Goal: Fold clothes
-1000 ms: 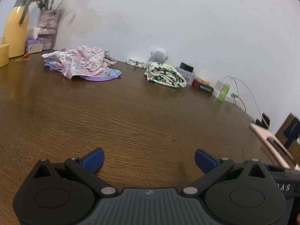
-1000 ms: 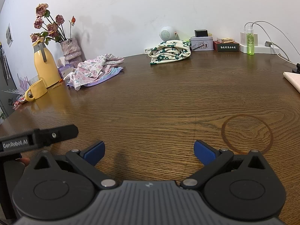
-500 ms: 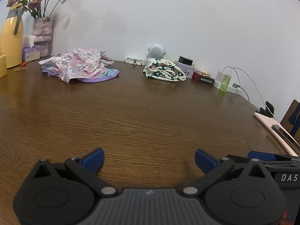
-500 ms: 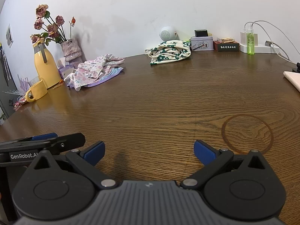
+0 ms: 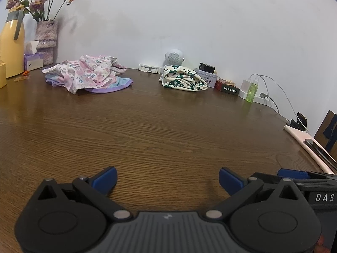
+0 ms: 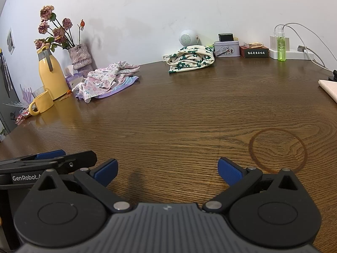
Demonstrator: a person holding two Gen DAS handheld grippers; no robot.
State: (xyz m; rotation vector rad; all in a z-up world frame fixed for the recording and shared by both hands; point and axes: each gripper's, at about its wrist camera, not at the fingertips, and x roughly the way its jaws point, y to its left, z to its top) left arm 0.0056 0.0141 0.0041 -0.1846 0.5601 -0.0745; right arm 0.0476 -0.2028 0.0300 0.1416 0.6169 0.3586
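Wooden worktop (image 6: 168, 109) bearing pink floral clothes (image 5: 88, 76) and a green-flowered garment (image 6: 190, 60); both grippers' jaws apart, holding nothing: left gripper (image 5: 167, 179), right gripper (image 6: 167, 169).

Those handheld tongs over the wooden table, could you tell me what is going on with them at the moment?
A person holds both tongs low over the brown wooden table, side by side. The left tongs and right tongs are open and hold nothing. The folding has not started: the crumpled pink floral clothes pile and the cream cloth bundle with green flowers lie untouched at the far edge near the wall.
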